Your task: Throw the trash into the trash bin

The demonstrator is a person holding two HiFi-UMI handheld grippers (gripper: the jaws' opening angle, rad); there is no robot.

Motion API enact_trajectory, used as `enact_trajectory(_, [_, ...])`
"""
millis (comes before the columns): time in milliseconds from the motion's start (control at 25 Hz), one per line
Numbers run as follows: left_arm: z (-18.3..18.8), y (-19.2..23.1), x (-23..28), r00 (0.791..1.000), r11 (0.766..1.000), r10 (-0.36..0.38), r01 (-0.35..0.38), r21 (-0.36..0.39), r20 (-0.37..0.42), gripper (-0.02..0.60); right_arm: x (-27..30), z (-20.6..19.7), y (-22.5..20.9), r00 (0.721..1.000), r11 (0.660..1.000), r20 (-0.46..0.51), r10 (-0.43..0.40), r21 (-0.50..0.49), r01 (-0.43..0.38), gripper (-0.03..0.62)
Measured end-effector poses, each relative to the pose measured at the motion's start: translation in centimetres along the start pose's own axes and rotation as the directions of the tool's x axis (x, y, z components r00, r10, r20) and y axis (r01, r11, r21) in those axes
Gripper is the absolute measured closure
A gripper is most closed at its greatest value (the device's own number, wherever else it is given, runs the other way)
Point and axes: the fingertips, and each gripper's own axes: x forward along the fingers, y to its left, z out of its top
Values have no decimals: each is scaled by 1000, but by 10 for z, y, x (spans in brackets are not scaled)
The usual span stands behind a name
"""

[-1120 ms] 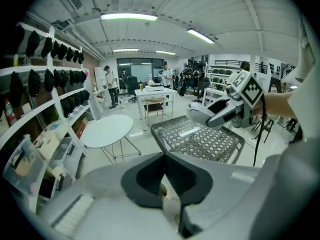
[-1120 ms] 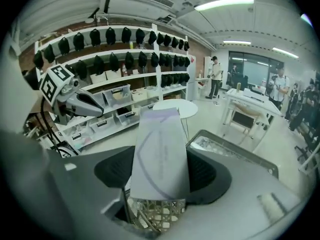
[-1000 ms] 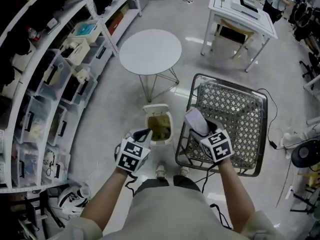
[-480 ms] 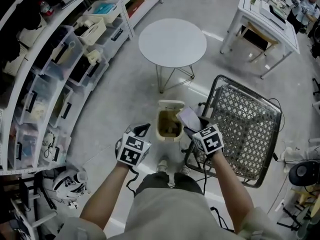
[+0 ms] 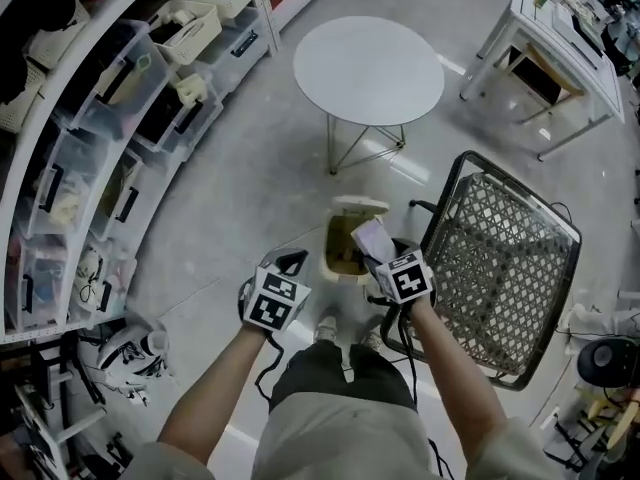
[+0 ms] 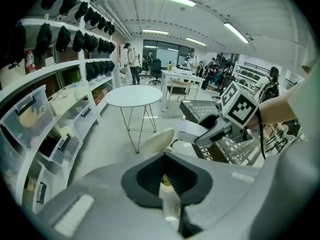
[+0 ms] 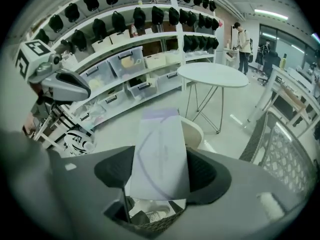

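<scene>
A small cream trash bin (image 5: 343, 256) stands on the floor with its lid (image 5: 360, 206) tipped up, some rubbish inside. My right gripper (image 5: 380, 256) is shut on a white and lavender carton (image 5: 372, 238) and holds it over the bin's right rim. In the right gripper view the carton (image 7: 160, 156) sticks out between the jaws, with the bin lid (image 7: 194, 132) behind it. My left gripper (image 5: 288, 264) hangs just left of the bin, jaws together and nothing in them. The left gripper view looks past the left gripper (image 6: 167, 184) to the lid (image 6: 157, 141) and the right gripper (image 6: 210, 134).
A metal mesh chair (image 5: 500, 258) stands close on the bin's right and a round white table (image 5: 368, 68) beyond it. Shelves with plastic boxes (image 5: 90, 148) curve along the left. A white desk (image 5: 570, 38) is far right. The person's shoes (image 5: 322, 330) are just behind the bin.
Both grippers have come down toward the bin. The right one has carried the carton left, from over the mesh chair to over the bin's rim. The left one stayed shut.
</scene>
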Motion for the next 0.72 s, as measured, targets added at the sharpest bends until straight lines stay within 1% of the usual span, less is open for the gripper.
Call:
enact_trajectory(80, [-9, 7, 11, 1000, 1000, -4, 4, -7, -8, 580, 18, -9, 1, 999, 999, -31, 18, 37, -17, 276])
enact_trajectory(160, [-20, 14, 24, 1000, 1000, -2, 2, -28, -18, 580, 38, -20, 2, 997, 993, -58, 47, 109, -41, 276])
enact_trajectory(240, [-33, 20, 36, 1000, 998, 3, -4, -61, -30, 580, 58, -32, 0, 995, 988, -83, 52, 151, -39, 276])
enact_trajectory(320, [-43, 27, 48, 999, 996, 6, -9, -89, -42, 580, 75, -37, -4, 995, 986, -94, 40, 168, -24, 276])
enact_trajectory(440, [-55, 36, 60, 998, 994, 4, -11, -109, -59, 580, 97, -41, -8, 995, 978, -97, 26, 206, -5, 276])
enact_trajectory(560, [-66, 44, 66, 998, 991, 10, -18, -131, -60, 580, 118, -45, -10, 996, 973, -90, 11, 229, 10, 276])
enact_trajectory(720, [-74, 49, 73, 998, 989, 19, -27, -144, -61, 580, 142, -41, -18, 999, 964, -47, -8, 263, 20, 273])
